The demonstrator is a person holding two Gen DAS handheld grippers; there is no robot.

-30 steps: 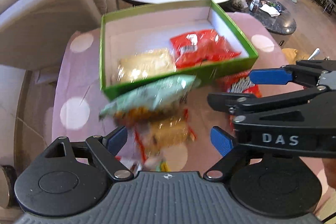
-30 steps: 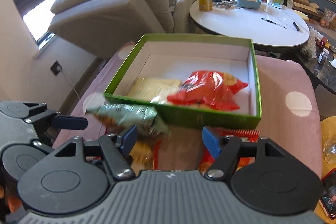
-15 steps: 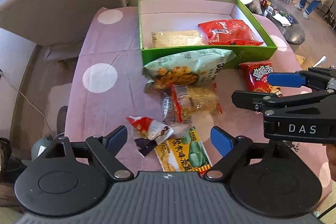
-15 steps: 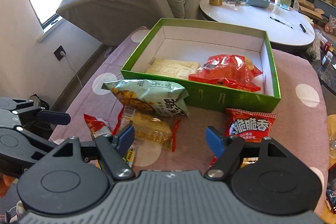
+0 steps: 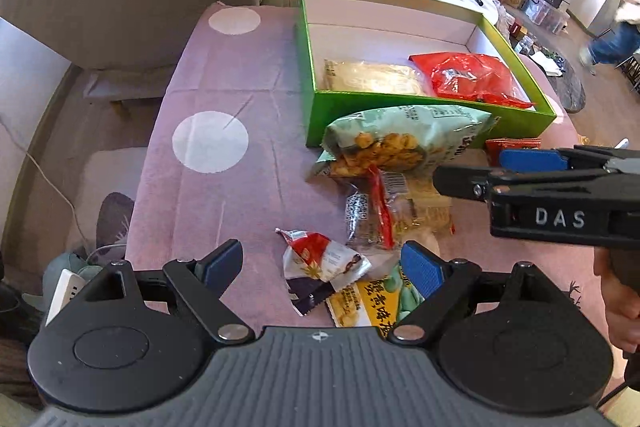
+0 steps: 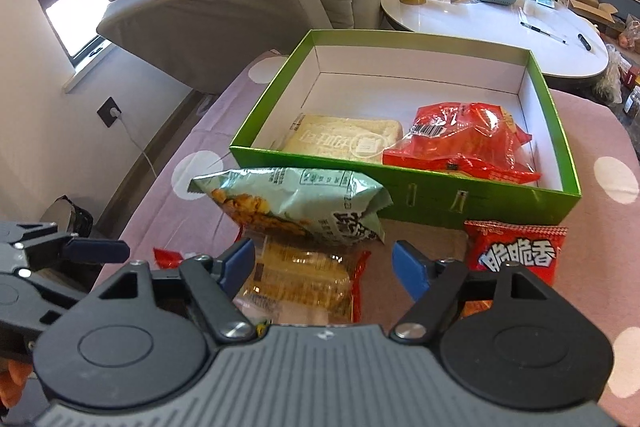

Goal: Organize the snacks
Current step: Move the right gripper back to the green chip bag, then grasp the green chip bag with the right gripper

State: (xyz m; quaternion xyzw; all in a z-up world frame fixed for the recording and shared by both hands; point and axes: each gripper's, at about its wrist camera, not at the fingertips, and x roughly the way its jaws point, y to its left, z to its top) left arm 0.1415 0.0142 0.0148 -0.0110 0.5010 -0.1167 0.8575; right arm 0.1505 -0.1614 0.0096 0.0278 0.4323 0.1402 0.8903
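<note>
My left gripper [image 5: 322,261] is spread wide with nothing in it, low in the frame over a small red and white wrapper [image 5: 320,259]. My right gripper [image 6: 324,261] holds nothing too. The green chip bag [image 6: 296,205] lies on the bench [image 5: 224,187], touching the green box [image 6: 440,201] with two snacks inside.

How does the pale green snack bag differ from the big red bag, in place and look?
The pale green snack bag lies outside the green box, propped against its near wall on top of a clear-wrapped yellow pack; the big red bag lies inside the box beside a flat beige pack. The green bag is matt with pictured fried pieces; the red one is glossy and crinkled. Both are sealed, puffy and untouched by either gripper.
</note>
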